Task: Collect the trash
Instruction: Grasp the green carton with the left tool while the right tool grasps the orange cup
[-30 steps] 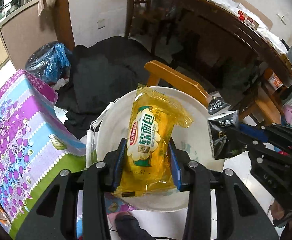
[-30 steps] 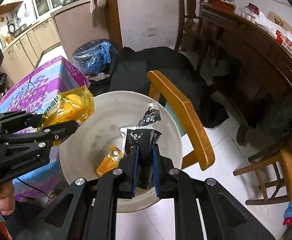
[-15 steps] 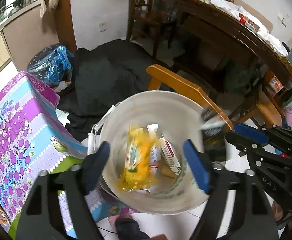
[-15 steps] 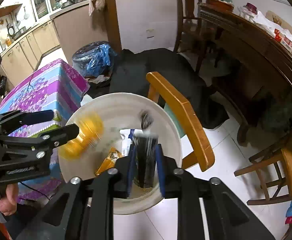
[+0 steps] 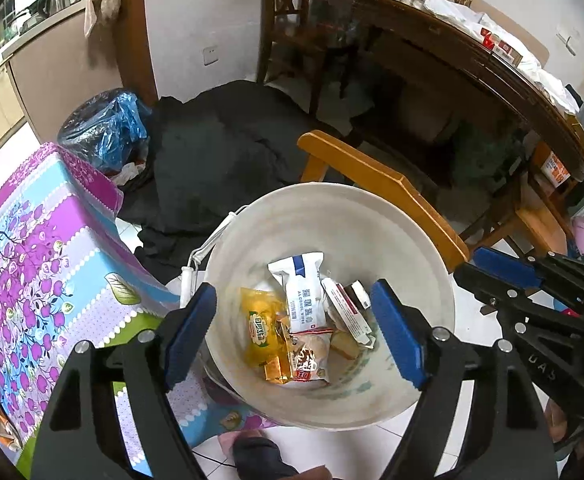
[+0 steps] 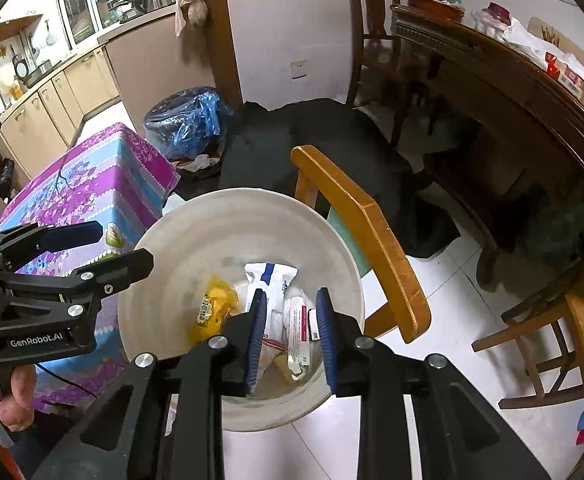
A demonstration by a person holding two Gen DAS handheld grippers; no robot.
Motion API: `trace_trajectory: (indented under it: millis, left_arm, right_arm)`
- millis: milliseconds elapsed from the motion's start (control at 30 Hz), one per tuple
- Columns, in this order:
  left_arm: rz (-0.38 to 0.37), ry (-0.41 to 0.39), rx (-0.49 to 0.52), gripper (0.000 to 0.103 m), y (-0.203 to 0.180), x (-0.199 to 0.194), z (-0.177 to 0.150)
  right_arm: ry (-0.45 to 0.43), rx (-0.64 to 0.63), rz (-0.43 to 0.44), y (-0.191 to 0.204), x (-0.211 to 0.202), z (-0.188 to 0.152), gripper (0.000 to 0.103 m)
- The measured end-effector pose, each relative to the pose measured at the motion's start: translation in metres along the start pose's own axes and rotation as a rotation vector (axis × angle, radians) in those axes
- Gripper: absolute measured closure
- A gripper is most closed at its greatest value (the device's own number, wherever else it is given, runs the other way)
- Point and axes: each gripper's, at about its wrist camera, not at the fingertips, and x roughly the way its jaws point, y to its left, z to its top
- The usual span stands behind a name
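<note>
A white bucket [image 5: 332, 194] [image 6: 212, 202] stands on the floor below both grippers, holding several wrappers. A yellow bread packet [image 5: 260, 328] [image 6: 212, 312] lies inside at the left, beside a white wipes packet [image 5: 302, 292] [image 6: 270, 280] and a red-and-white packet [image 5: 346, 312]. My left gripper [image 5: 294, 332] hangs over the bucket, open wide, with nothing between its blue pads. My right gripper [image 6: 292, 336] is over the bucket's near right side, slightly open and empty. I cannot pick out the black wrapper among the trash.
A wooden chair [image 5: 380, 188] [image 6: 364, 240] stands right behind the bucket. A table with a purple floral cloth [image 5: 32, 260] is at the left. Farther back are a blue-bagged bin [image 5: 104, 128], black cloth [image 5: 220, 148] on the floor and a dark dining table [image 5: 472, 72].
Both grippers have opened. The yellow packet fell from the left one and the black wrapper from the right one into the bucket. Neither hand has shifted.
</note>
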Motion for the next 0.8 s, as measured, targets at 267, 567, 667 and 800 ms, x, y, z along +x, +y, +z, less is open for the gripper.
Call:
trace_trajectory:
  millis: [267,567,667,800]
  left_arm:
    - [-0.001,-0.012,0.013,0.027,0.0,-0.006,-0.003]
    - [0.073,-0.158,-0.013,0.027,0.097,-0.065,-0.088]
    - [0.143,-0.192,-0.102,0.027,0.154,-0.092,-0.12]
    - [0.199,-0.244,-0.237,0.027,0.225,-0.134,-0.162]
  right_arm:
    - [-0.037,0.012,0.003,0.002,-0.008,-0.002,0.077]
    - [-0.347,-0.1,0.129,0.074,-0.068,-0.07,0.038]
    - [-0.366,-0.13,0.212,0.111,-0.066,-0.092,0.036]
    - [-0.355,-0.153,0.316,0.163,-0.054,-0.108,0.036]
